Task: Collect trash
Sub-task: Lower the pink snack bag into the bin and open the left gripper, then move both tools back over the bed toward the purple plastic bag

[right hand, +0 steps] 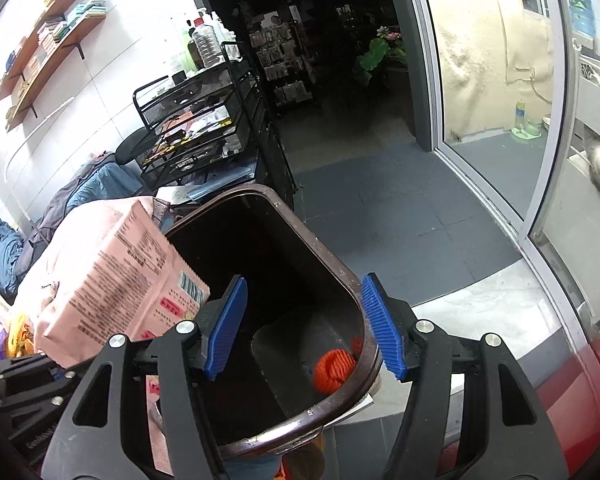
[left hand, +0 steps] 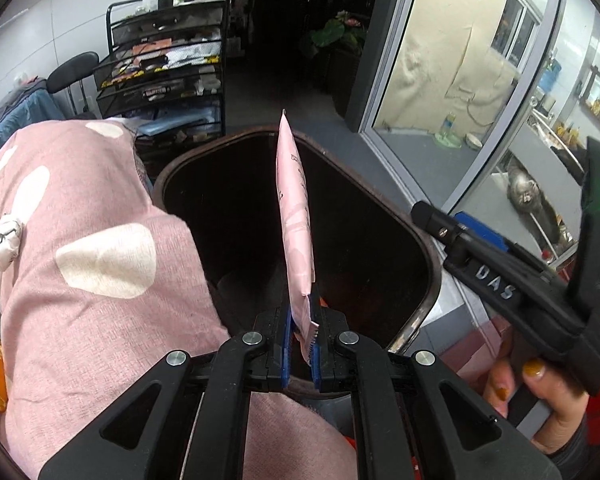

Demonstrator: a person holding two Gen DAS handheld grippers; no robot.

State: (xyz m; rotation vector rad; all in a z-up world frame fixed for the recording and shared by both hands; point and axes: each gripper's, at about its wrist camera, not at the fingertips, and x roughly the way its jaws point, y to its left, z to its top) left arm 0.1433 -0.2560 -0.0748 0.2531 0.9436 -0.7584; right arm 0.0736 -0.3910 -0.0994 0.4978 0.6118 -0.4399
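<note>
A shop: hanging-goods display rack (right hand: 280,64), glass door (right hand: 496,92).

Left tool (left hand: 302,336) is gripping the bottom edge of a packet (left hand: 296,216), which is standing upright over the open mouth of the bin (right hand: 332,256). Right tool (right hand: 304,328) is hanging over the bin's near rim, one pad inside the rim, the other outside, nothing between them. A ball of cord (right hand: 334,368) is lying at the bottom of the bin. A wire rack (right hand: 204,136) is standing behind the bin, bottles (right hand: 206,44) on top. A glass door (right hand: 496,92) is standing to the right. A cushion (left hand: 80,248) is lying left of the bin.
</note>
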